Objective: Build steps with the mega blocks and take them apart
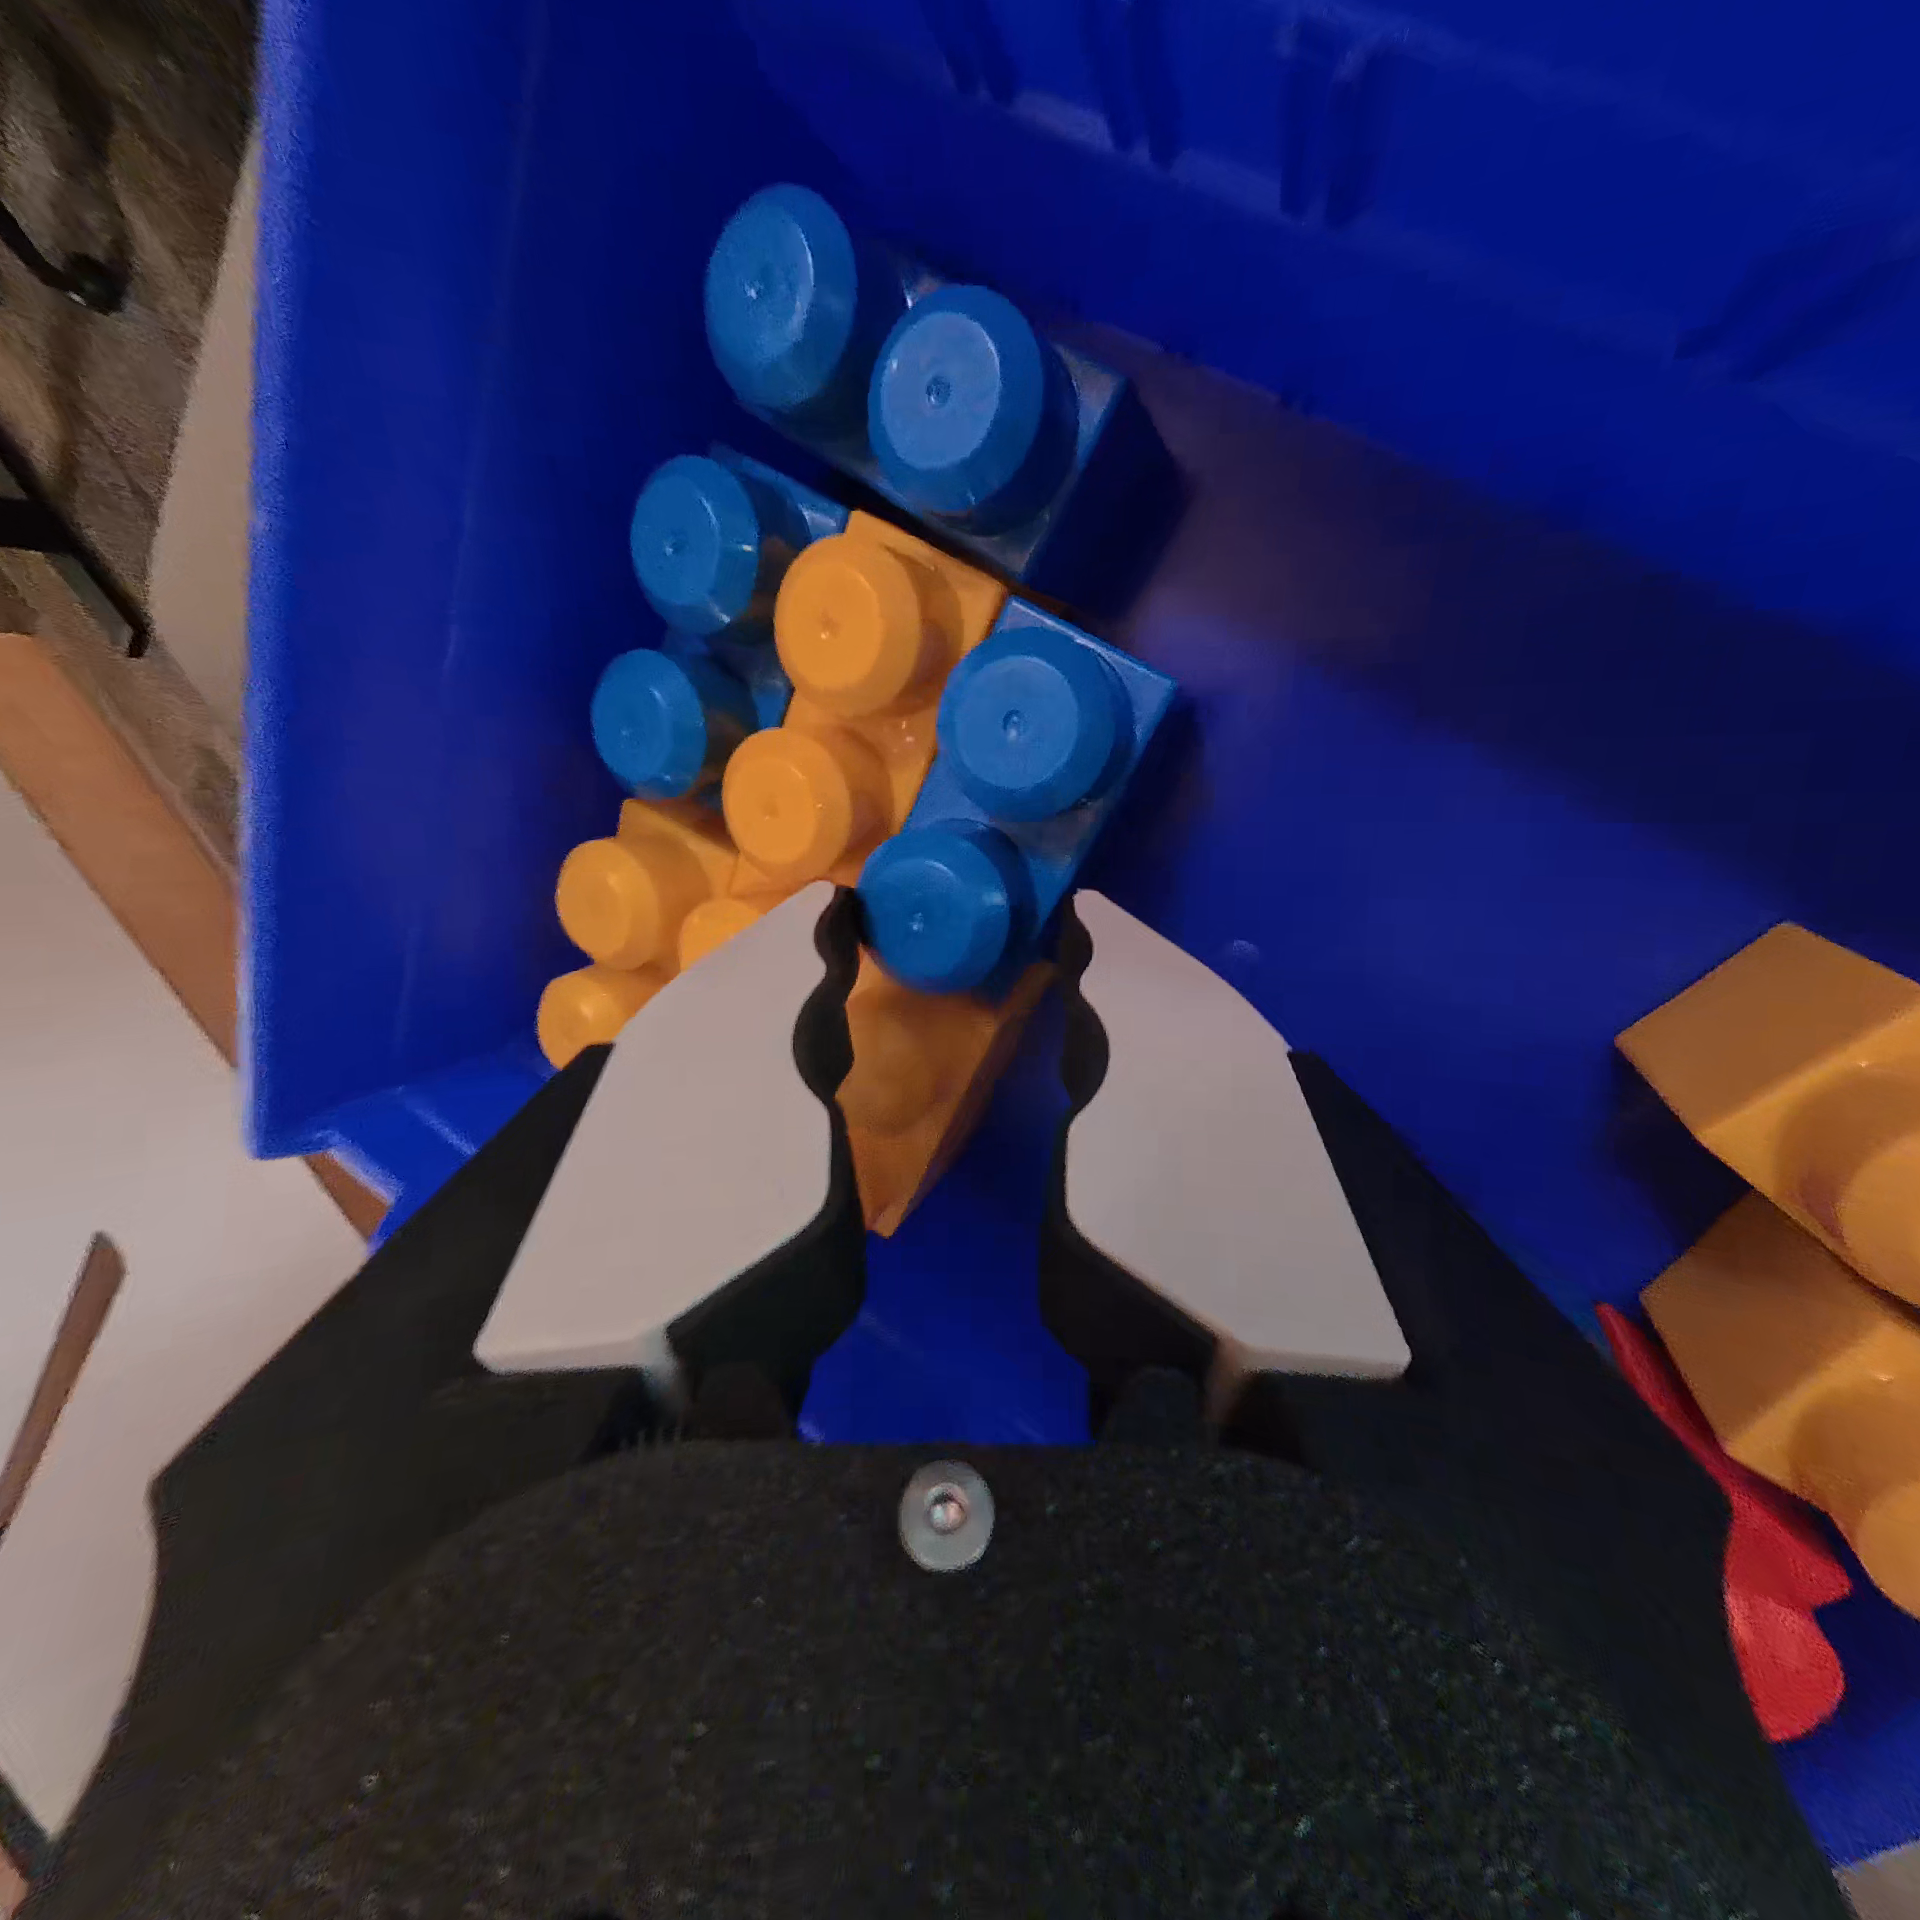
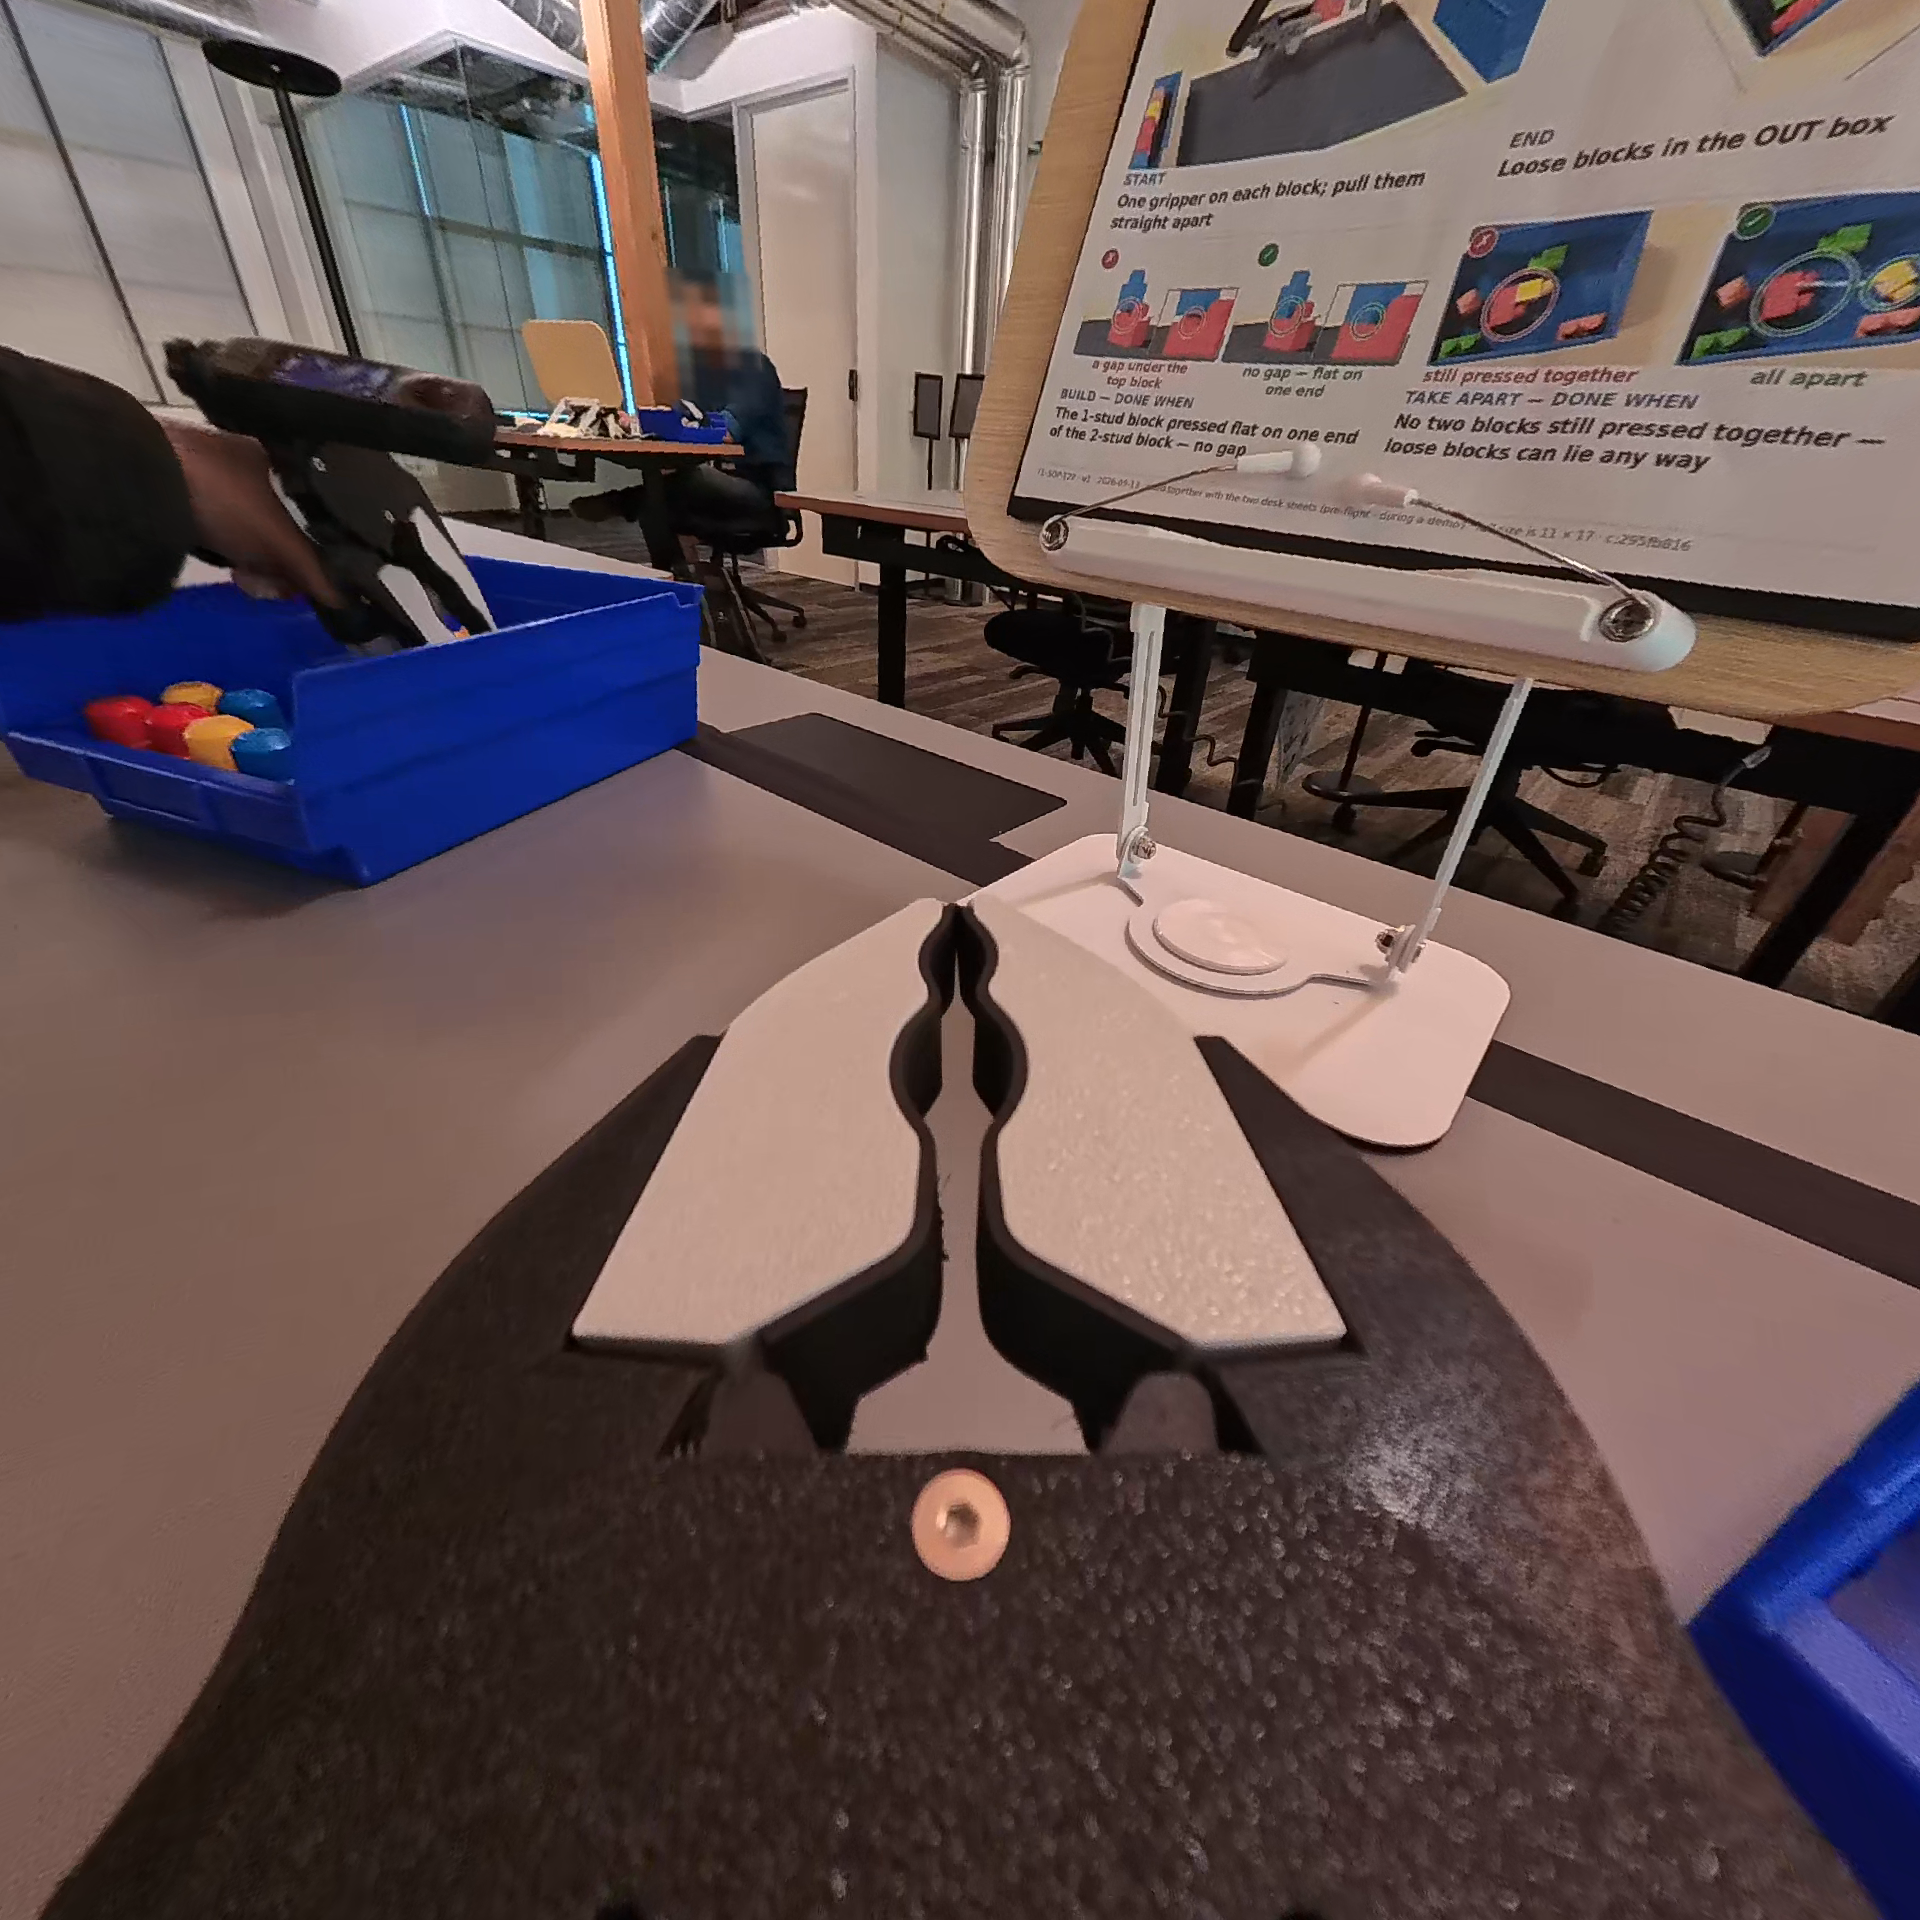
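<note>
My left gripper [image 1: 951, 920] reaches into the blue bin [image 1: 416, 520]. Its jaws are closed to block width on a blue two-stud block [image 1: 1023, 774] that sits on an orange block [image 1: 935, 1101]; both fingertips touch its sides. Around it lie more blue blocks [image 1: 894, 364] and orange blocks [image 1: 831, 707], studs facing me. My right gripper [image 2: 956, 920] is shut and empty, low over the grey table [image 2: 312, 1091]. The right wrist view also shows the left gripper [image 2: 416, 592] dipping into the bin [image 2: 468, 748], with red, yellow and blue blocks [image 2: 197, 722] at its near end.
Two more orange blocks [image 1: 1818, 1195] and a red one [image 1: 1766, 1558] lie at the bin's right. A white stand [image 2: 1299, 997] with an instruction sheet [image 2: 1507, 312] is ahead of my right gripper. A second blue bin [image 2: 1818, 1683] is at lower right. A person sits at a far desk.
</note>
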Tool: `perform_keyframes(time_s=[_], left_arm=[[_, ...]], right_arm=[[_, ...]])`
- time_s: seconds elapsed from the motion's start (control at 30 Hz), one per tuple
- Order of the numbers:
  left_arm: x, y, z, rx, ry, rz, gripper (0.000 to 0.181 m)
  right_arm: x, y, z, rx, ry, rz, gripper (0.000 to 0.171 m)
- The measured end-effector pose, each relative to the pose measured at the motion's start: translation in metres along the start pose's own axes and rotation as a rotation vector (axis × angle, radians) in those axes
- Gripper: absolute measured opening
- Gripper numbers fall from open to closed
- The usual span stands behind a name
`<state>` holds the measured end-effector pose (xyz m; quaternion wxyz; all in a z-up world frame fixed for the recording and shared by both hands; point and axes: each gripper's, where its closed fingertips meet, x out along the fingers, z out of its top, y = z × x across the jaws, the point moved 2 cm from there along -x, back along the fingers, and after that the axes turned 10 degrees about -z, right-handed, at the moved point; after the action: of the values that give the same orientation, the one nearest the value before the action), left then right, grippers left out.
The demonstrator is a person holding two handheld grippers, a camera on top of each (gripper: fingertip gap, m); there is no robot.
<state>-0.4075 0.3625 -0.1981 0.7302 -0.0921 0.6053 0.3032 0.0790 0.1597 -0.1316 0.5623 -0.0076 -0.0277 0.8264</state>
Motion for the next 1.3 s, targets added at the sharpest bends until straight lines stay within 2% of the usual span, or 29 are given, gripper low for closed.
perform_keyframes(time_s=[0.03, 0.2, 0.33, 0.47, 0.57, 0.77, 0.93, 1.07, 1.3], left_arm=[[-0.006, 0.0, 0.002, 0.011, -0.007, 0.011, 0.037], [-0.06, -0.005, 0.027, 0.059, -0.133, 0.094, 0.035], [-0.114, -0.029, 0.059, 0.138, -0.262, 0.145, 0.035], [-0.15, -0.087, 0.098, 0.243, -0.396, 0.107, 0.034], [-0.16, -0.149, 0.125, 0.335, -0.48, 0.03, 0.034], [-0.132, -0.276, 0.16, 0.426, -0.566, -0.2, 0.034], [-0.087, -0.351, 0.176, 0.433, -0.533, -0.378, 0.034], [-0.067, -0.382, 0.182, 0.417, -0.508, -0.471, 0.033], [-0.042, -0.403, 0.177, 0.425, -0.487, -0.505, 0.033]], right_arm=[[0.0, 0.0, 0.0, -0.001, -0.002, 0.0, 0.0], [-0.001, 0.001, 0.003, 0.0, -0.008, 0.002, 0.0], [-0.001, 0.003, 0.002, -0.009, -0.007, 0.005, 0.0], [-0.001, 0.008, 0.003, -0.021, -0.01, 0.02, 0.0], [-0.003, 0.011, 0.003, -0.034, -0.015, 0.032, 0.0], [-0.004, 0.009, 0.004, -0.043, -0.022, 0.012, 0.0], [-0.006, 0.005, 0.006, -0.042, -0.024, -0.004, 0.0], [-0.006, 0.001, 0.007, -0.037, -0.026, -0.013, 0.0], [-0.006, -0.001, 0.009, -0.033, -0.026, -0.019, 0.0]])
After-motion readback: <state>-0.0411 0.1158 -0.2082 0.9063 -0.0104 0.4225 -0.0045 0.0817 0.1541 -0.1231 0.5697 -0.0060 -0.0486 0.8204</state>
